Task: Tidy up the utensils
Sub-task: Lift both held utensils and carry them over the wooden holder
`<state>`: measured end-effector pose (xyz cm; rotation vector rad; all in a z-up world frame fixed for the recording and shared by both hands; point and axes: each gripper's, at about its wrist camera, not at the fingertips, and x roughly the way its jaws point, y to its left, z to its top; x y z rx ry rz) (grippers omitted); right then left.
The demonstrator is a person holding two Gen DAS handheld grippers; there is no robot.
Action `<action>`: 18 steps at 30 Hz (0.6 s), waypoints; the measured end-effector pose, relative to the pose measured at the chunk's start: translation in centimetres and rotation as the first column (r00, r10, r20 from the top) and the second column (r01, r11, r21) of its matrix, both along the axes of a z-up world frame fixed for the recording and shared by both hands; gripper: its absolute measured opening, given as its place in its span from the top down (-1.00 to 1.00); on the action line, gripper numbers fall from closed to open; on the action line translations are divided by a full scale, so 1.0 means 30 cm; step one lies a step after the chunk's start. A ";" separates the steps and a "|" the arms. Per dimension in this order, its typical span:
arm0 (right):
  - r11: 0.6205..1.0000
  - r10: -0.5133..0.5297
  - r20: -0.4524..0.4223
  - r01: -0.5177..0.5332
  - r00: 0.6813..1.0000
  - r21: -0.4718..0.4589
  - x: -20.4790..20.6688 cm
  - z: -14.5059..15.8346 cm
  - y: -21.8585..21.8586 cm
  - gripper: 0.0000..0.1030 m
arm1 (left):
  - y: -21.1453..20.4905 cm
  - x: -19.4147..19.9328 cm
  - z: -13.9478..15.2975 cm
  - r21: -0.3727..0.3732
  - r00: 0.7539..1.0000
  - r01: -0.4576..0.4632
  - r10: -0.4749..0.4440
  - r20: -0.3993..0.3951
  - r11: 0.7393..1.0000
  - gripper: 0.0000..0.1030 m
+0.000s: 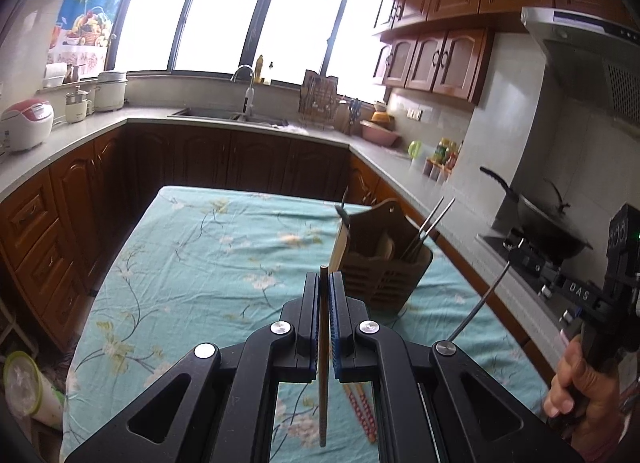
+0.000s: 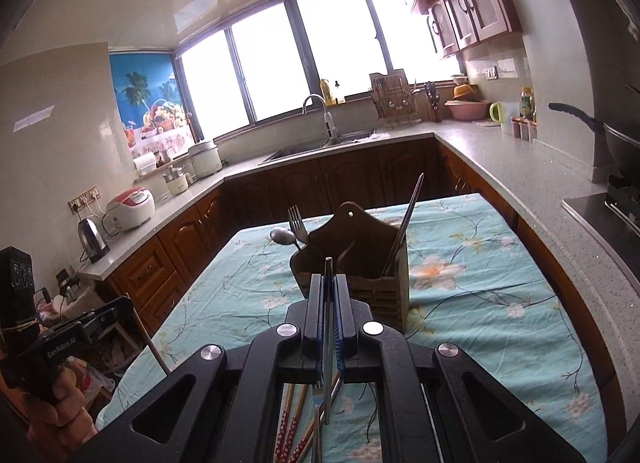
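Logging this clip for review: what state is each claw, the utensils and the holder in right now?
Left claw: shut on a brown chopstick.
Right claw: shut on a metal chopstick.
Utensil holder: upright on the tablecloth, holding a fork, spoon and metal chopsticks.
Red patterned chopsticks: lying loose on the cloth.

Both grippers' jaws clamped tight

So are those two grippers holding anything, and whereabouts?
Yes. The left gripper pinches a wooden chopstick near its upper end; the right gripper pinches a metal chopstick near its upper end.
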<state>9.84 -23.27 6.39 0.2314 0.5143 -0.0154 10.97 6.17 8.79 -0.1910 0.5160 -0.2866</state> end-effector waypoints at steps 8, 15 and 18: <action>1.000 -0.025 0.036 0.025 0.999 0.001 0.012 0.033 -0.035 0.92 | -0.002 0.050 0.040 -0.055 0.998 -0.006 0.009 0.067 0.998 0.94; 0.998 -0.054 0.091 0.055 0.994 -0.007 0.062 0.098 -0.082 0.92 | -0.031 0.148 0.086 -0.097 0.989 -0.005 0.019 0.145 0.995 0.94; 0.997 -0.071 0.115 0.072 0.991 -0.007 0.098 0.130 -0.108 0.92 | -0.048 0.212 0.095 -0.117 0.985 -0.013 0.032 0.169 0.993 0.94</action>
